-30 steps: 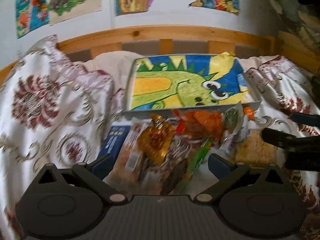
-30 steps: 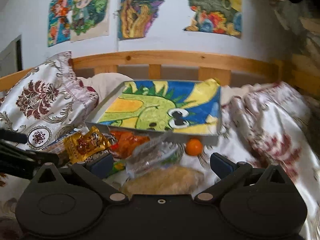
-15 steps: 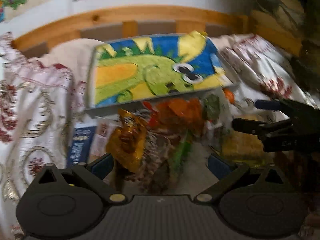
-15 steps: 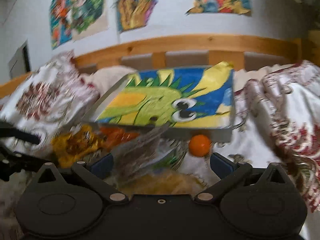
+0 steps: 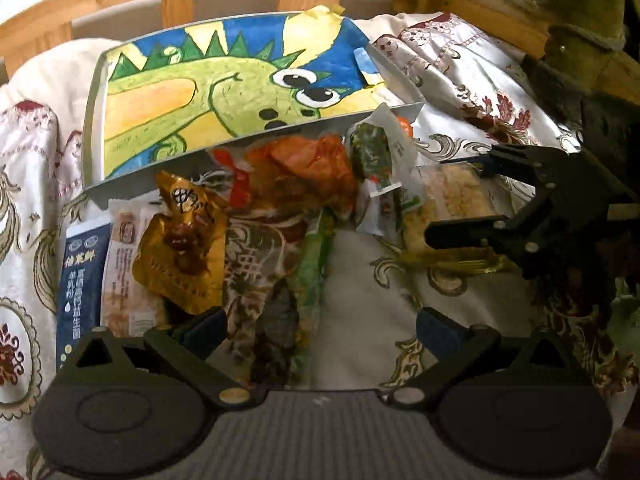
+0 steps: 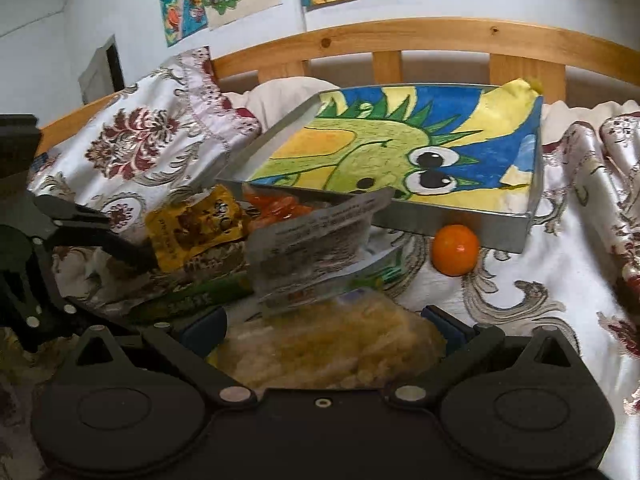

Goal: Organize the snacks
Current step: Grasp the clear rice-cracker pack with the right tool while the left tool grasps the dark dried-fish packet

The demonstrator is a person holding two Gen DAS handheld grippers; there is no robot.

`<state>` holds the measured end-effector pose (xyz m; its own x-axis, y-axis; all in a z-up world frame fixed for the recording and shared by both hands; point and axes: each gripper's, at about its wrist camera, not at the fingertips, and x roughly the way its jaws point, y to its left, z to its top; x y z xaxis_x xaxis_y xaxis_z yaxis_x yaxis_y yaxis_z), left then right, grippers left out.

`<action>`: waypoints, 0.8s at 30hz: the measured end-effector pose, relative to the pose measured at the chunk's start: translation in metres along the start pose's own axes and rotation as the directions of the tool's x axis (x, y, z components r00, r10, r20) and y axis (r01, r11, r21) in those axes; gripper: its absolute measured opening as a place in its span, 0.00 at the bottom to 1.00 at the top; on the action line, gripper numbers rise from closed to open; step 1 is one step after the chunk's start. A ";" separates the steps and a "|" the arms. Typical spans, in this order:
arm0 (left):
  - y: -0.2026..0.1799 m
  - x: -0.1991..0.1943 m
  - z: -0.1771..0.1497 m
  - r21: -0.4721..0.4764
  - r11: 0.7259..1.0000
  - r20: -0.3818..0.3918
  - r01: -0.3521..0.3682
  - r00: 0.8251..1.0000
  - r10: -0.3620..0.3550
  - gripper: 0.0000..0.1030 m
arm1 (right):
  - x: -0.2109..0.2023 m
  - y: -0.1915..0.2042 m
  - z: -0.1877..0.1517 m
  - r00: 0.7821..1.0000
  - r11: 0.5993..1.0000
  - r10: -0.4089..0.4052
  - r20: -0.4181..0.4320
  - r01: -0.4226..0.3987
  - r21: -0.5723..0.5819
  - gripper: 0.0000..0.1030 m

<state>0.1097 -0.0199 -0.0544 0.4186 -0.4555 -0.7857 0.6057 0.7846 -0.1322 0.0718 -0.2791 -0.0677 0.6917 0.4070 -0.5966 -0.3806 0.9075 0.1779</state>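
A pile of snack packets lies on the bedspread in front of a grey tray lined with a dinosaur drawing. In the left wrist view I see a gold packet, an orange packet, a green packet and a pale rice-cracker pack. My left gripper is open, low over the green packet. My right gripper is open around the yellow cracker pack. A small orange fruit sits against the tray's front wall.
A navy carton and a beige pack lie at the pile's left. Patterned pillows rise to the left, and a wooden headboard stands behind the tray. Rumpled bedspread lies to the right.
Both grippers have moved forward and down, closer to the pile. The right gripper's fingers now flank the cracker pack. The snacks have not moved.
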 end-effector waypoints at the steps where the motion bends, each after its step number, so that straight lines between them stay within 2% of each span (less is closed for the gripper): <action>1: 0.003 0.000 0.000 -0.019 1.000 -0.001 -0.005 1.000 0.005 1.00 | 0.000 0.003 -0.001 1.000 1.000 0.000 -0.001 0.000 -0.007 0.99; 8: 0.017 0.006 0.003 -0.125 0.992 -0.015 -0.007 1.000 0.005 0.99 | -0.002 0.009 -0.004 1.000 0.999 -0.018 0.000 0.018 -0.050 0.99; 10: 0.020 0.009 0.006 -0.148 0.989 -0.038 0.016 0.999 -0.021 0.99 | -0.003 0.010 -0.005 1.000 0.998 -0.021 0.001 0.021 -0.055 0.99; 16: 0.026 0.010 0.006 -0.132 0.986 -0.056 0.099 0.993 -0.108 0.99 | -0.006 0.019 -0.006 1.000 0.997 -0.001 0.004 0.002 -0.079 0.99; 20: 0.017 0.015 0.007 -0.105 0.989 -0.076 0.104 0.991 -0.112 0.99 | -0.005 0.024 -0.007 1.000 0.996 0.011 -0.004 -0.012 -0.092 1.00; 24: 0.007 0.015 0.007 -0.090 0.985 -0.080 0.149 0.985 -0.156 0.97 | -0.005 0.032 -0.009 1.000 0.991 0.012 -0.008 -0.013 -0.136 0.99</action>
<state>0.1250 -0.0243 -0.0631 0.2637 -0.5377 -0.8009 0.5980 0.7426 -0.3017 0.0507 -0.2533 -0.0662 0.6819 0.4170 -0.6010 -0.4695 0.8795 0.0776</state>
